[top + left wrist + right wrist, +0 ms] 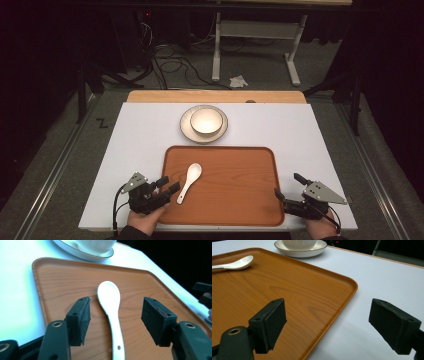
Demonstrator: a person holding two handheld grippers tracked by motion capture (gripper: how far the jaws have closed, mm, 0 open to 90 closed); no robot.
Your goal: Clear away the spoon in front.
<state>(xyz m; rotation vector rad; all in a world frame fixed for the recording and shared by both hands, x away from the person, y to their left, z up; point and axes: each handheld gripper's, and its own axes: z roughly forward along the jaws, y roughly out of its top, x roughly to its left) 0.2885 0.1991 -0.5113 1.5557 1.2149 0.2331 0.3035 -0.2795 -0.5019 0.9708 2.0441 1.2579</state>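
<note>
While agape, left gripper [116, 317] straddles spoon [110, 305].

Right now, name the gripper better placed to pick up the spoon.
Left. The left gripper is open beside the spoon, and the handle lies between its fingers in the left gripper view. The right gripper sits at the tray's far edge.
</note>
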